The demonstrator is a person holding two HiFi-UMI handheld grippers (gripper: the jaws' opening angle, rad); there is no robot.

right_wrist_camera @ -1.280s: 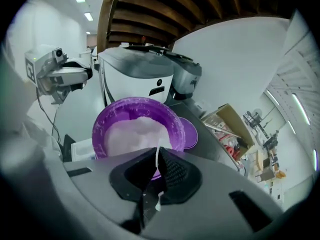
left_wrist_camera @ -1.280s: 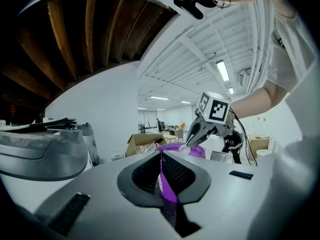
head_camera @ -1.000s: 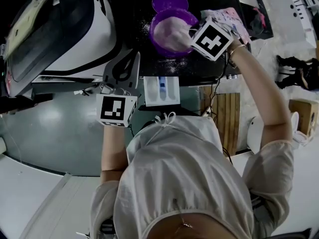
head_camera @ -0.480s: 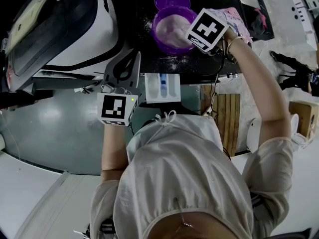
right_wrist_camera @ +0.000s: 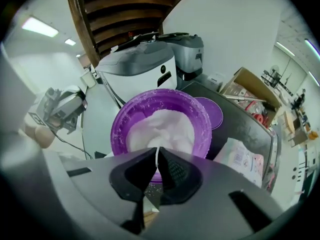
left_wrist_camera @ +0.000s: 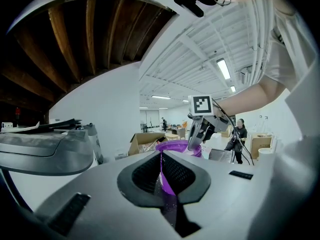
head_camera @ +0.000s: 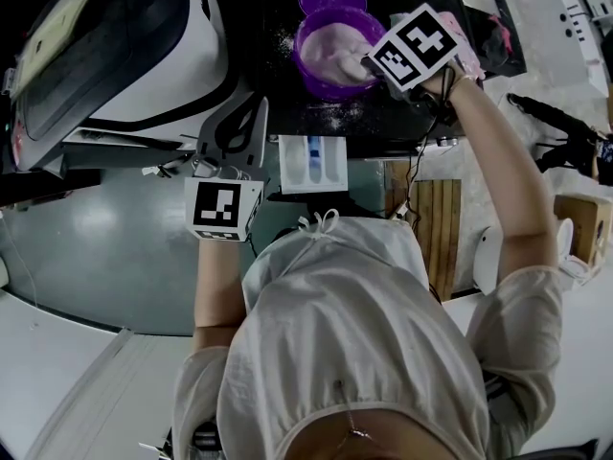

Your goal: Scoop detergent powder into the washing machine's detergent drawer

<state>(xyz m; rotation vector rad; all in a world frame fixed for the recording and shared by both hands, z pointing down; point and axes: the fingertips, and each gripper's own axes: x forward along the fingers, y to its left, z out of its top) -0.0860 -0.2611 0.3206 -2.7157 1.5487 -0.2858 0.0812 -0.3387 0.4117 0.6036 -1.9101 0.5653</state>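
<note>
On the dark washer top (head_camera: pixel 383 123), a spoon (right_wrist_camera: pixel 158 156) pinched in the right gripper's (head_camera: pixel 372 63) closed fingers is being tilted deeper into the powder bowl (head_camera: pixel 330 91). The open drawer (head_camera: pixel 311 164) at the front edge is not yet being filled. A purple strip (left_wrist_camera: pixel 165 176) is being pinched by the left gripper (head_camera: pixel 233 127).

The right gripper (head_camera: pixel 372 65) is stretched forward at arm's length, jaws pinched on a thin white strip (right_wrist_camera: pixel 158 155) — the left gripper (head_camera: pixel 239 113) is held nearer the body, jaws together.

Dim, underexposed light flattens the head view, its upper half nearly black. Ceiling lights (left_wrist_camera: pixel 223 69) brighten both gripper views, where wide lenses bend the edges and darken the corners. Close to the lens, the right gripper (right_wrist_camera: pixel 157 149) and its thin white scoop (right_wrist_camera: pixel 157 156) blur; powder (right_wrist_camera: pixel 162 126) glares white.
</note>
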